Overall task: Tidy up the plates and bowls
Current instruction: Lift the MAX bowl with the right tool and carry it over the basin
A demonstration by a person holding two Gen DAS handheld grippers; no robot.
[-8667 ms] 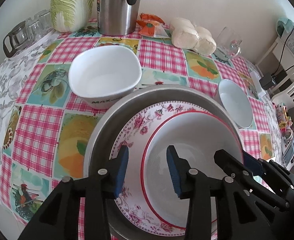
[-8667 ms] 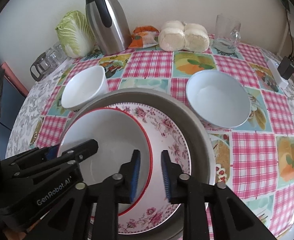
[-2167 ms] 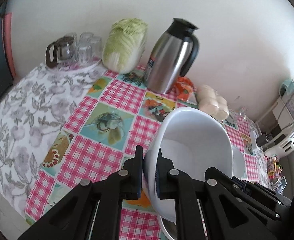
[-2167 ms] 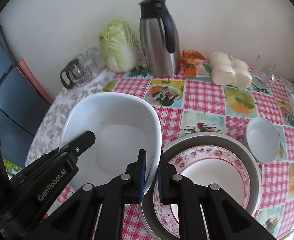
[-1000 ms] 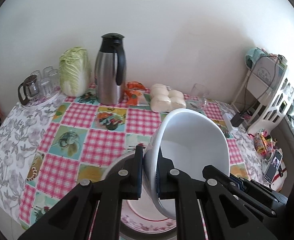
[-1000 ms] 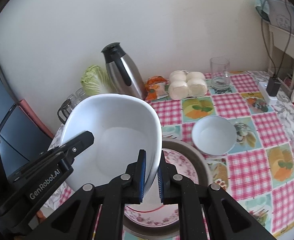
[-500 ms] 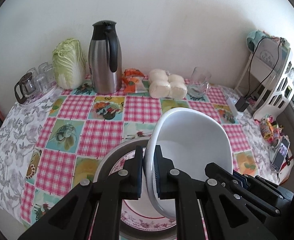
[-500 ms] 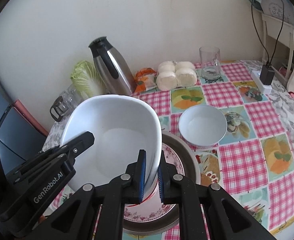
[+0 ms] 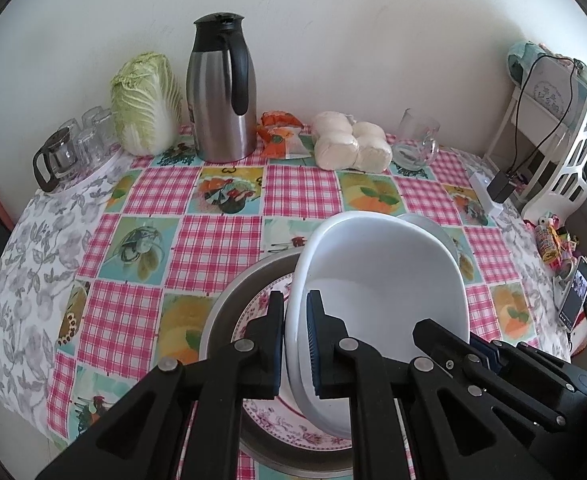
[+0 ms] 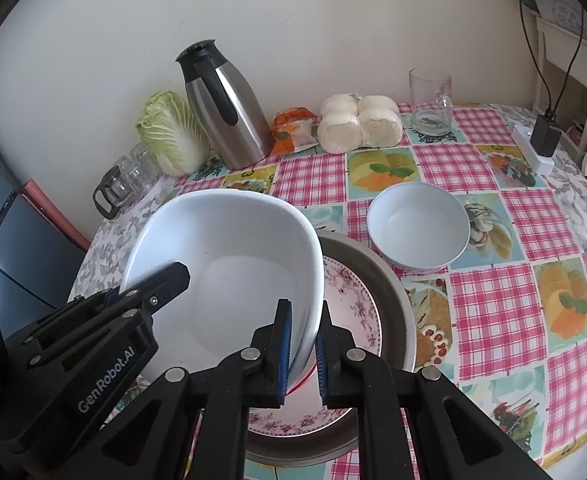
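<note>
Both grippers hold one large white squarish bowl [image 9: 381,280] by opposite rims. My left gripper [image 9: 295,320] is shut on its left rim, my right gripper [image 10: 303,332] is shut on its right rim [image 10: 229,264]. The bowl hangs low over a stack: a grey metal dish [image 9: 229,308] with a floral plate [image 9: 253,316] and a red-rimmed bowl [image 10: 301,384] inside. The floral plate [image 10: 353,300] and metal dish [image 10: 393,280] show under the bowl in the right wrist view. A small white bowl [image 10: 417,228] stands on the table to the right of the stack.
At the back stand a steel thermos jug [image 9: 221,92], a cabbage [image 9: 145,104], a glass pot with glasses [image 9: 69,148], an orange snack bag [image 9: 281,136], wrapped buns [image 9: 349,148] and a glass mug [image 9: 417,144]. A white charger block [image 10: 533,152] and rack are at the right.
The large white bowl, lifted from the table left of the stack, has been carried over the stack and is coming down toward it. Both grippers stay shut on it.
</note>
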